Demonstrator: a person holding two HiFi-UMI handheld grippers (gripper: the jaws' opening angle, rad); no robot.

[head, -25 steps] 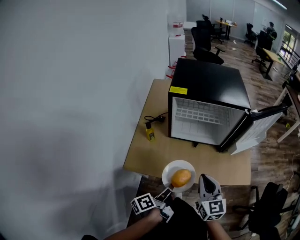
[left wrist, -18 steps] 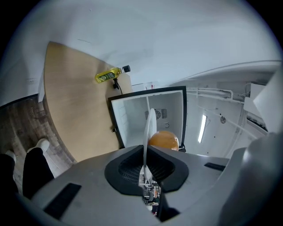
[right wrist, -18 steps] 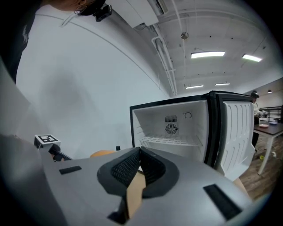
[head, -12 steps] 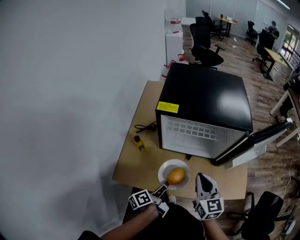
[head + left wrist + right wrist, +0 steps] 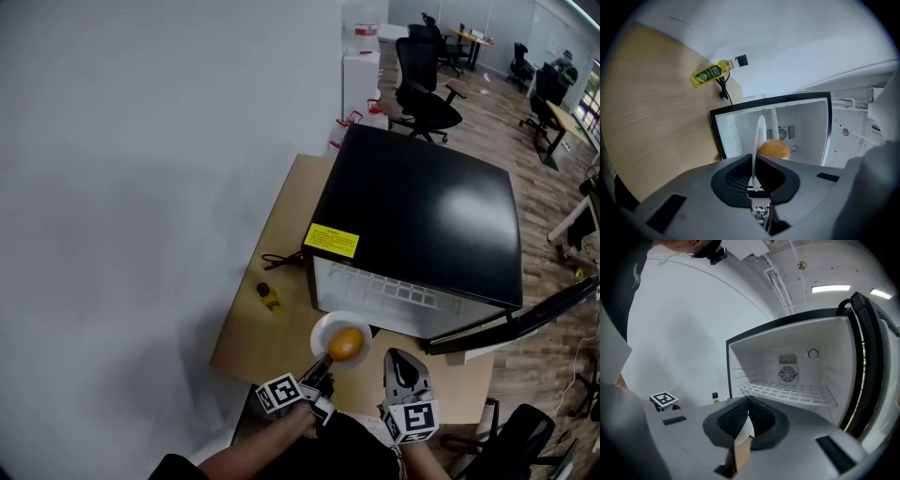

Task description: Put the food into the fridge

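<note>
Food [image 5: 346, 343], a round orange piece, sat on a white plate [image 5: 322, 330] just in front of the fridge [image 5: 422, 216], level with its open mouth but not yet inside it. The left claw [image 5: 323, 367] was clamped on the plate's near rim. Its own view showed the jaws pressed on the thin white edge, with the orange piece beyond them and the fridge's white cavity behind. The right claw [image 5: 401, 358] hung just beside the plate, also in front of the fridge. Its jaws were together, with only a thin pale strip at their seam that I could not identify.

Inside the fridge a wire shelf [image 5: 787, 392] lay bare, and the door [image 5: 511, 323] stood swung out at the fridge's right. A small yellow bottle [image 5: 270, 298] lay on the bench [image 5: 258, 328] to the fridge's left, well clear of the route.

I judged the step in hand to be the carry, with the plate at the threshold. The next move would call for keeping the plate level so the piece did not roll, clearing the fridge's front frame, lowering the plate onto the shelf, and only then parting the left jaws.
</note>
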